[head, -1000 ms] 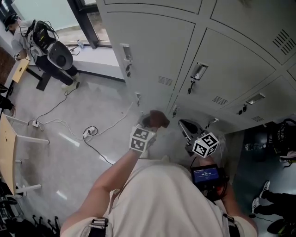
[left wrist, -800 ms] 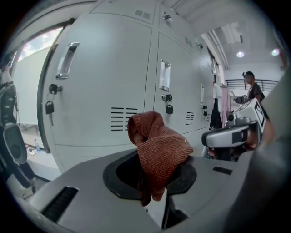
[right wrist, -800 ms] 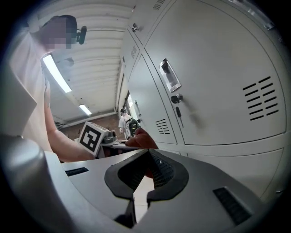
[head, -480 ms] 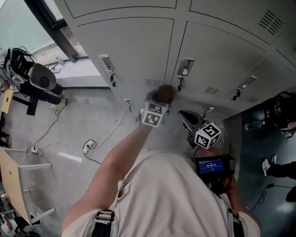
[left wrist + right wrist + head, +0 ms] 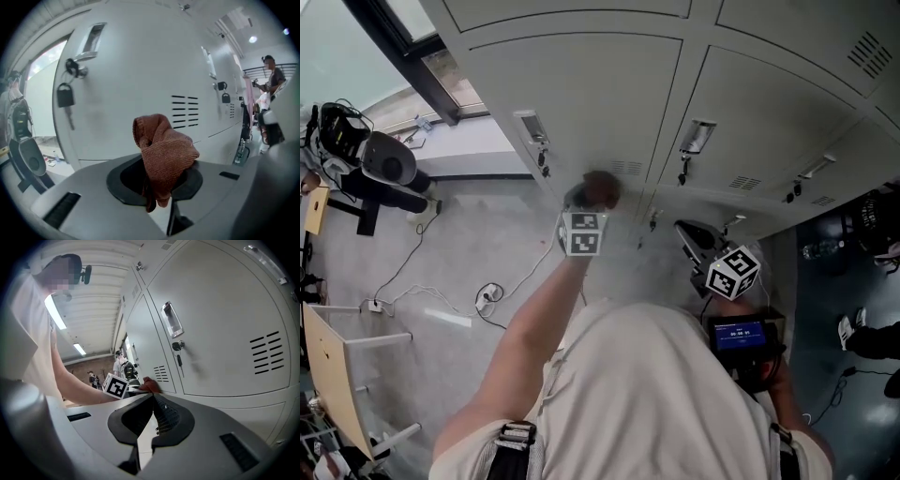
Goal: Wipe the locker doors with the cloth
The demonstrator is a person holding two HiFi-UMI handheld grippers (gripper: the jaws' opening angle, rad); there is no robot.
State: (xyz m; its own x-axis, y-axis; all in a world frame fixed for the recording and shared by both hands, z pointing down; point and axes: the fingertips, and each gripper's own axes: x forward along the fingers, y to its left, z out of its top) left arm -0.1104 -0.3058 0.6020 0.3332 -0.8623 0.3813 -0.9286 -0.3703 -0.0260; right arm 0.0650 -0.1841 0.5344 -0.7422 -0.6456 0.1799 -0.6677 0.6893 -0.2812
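Just before one grey locker door [image 5: 136, 65], the left claw [image 5: 159, 190] clamps a single brown cloth [image 5: 164, 152]; the right claw [image 5: 151, 423] hangs lower, its two jaws pressed together on nothing.

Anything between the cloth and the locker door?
Nothing visible. The cloth, held in the left claw, faces bare locker door beside the vent slots; the padlock hangs well off to the left.

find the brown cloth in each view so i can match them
Head view: cloth upper centre, at the locker door.
Left gripper view: centre, clamped in the left claw.
Right gripper view: small, left of centre.
Shared landmark: that door's vent slots, right beside the cloth.
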